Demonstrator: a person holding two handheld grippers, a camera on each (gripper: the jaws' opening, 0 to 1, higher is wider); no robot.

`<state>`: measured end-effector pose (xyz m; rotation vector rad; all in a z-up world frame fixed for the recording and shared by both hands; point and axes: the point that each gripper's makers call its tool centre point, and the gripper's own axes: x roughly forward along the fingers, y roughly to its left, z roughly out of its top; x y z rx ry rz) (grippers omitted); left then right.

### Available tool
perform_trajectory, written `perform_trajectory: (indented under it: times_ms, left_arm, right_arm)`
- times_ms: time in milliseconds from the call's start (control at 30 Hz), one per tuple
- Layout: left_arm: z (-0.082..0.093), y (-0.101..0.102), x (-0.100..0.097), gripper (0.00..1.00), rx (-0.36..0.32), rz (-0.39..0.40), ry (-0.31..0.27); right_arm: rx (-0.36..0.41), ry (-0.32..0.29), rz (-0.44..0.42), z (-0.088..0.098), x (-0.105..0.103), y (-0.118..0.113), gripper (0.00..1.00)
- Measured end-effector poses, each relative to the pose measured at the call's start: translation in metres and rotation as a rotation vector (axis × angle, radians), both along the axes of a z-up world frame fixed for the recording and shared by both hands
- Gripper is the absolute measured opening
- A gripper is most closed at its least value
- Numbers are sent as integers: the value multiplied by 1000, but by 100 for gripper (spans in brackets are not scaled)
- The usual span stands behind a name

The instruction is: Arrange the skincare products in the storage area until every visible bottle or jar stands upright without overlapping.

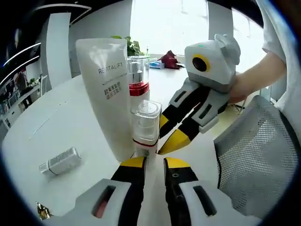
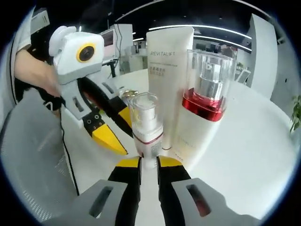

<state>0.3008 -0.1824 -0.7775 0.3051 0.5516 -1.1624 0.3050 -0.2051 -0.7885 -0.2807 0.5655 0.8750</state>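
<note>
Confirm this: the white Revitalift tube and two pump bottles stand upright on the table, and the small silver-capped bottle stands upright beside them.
Not quite. In the left gripper view the small silver-capped bottle lies on its side on the table, apart from the others. The Revitalift tube and both pump bottles do stand upright.

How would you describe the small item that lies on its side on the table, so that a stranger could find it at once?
Start at the tall white REVITALIFT tube standing on the round white table. In the left gripper view, look below-left of it, well apart from the two upright pump bottles. There a small silvery jar-like container lies flat on its side; its neighbours all stand.
</note>
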Motion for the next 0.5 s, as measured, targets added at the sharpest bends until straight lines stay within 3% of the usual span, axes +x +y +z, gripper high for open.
perform_trajectory:
  times_ms: [500]
  left_arm:
    - [-1,3,0,17,2,13,11]
  right_arm:
    - [-14,12,-10,-3,-3,-2,13]
